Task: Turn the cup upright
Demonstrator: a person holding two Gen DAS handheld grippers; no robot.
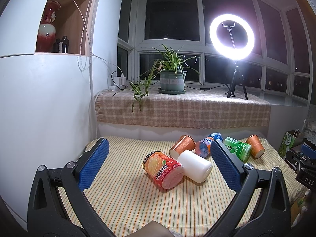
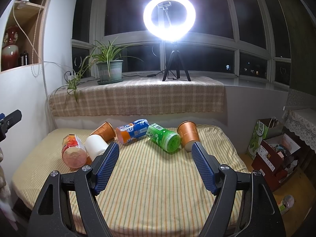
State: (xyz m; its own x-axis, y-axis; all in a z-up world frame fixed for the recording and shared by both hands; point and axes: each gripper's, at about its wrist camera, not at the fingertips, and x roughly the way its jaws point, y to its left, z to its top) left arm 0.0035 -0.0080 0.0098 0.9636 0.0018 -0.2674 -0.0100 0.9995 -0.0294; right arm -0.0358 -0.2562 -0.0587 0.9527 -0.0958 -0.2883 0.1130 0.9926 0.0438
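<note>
Nothing grabbed yet: left hand-held gripper (image 1: 160, 151) and right hand-held gripper (image 2: 156, 147) both spread wide. White cup (image 1: 194, 165) lies sideways at 12 o'clock on the striped worktop (image 1: 128, 197). Next, probably straddle and tip it.

Green bottle (image 1: 238, 151) reads "茶"; black device (image 1: 306, 179) reads "DAS".

Your left gripper (image 1: 160, 148) and right gripper (image 2: 155, 148) look alike: black angular frames, silver round screws at the pivots, jaws faced with blue dimpled pads (image 2: 107, 165).
</note>
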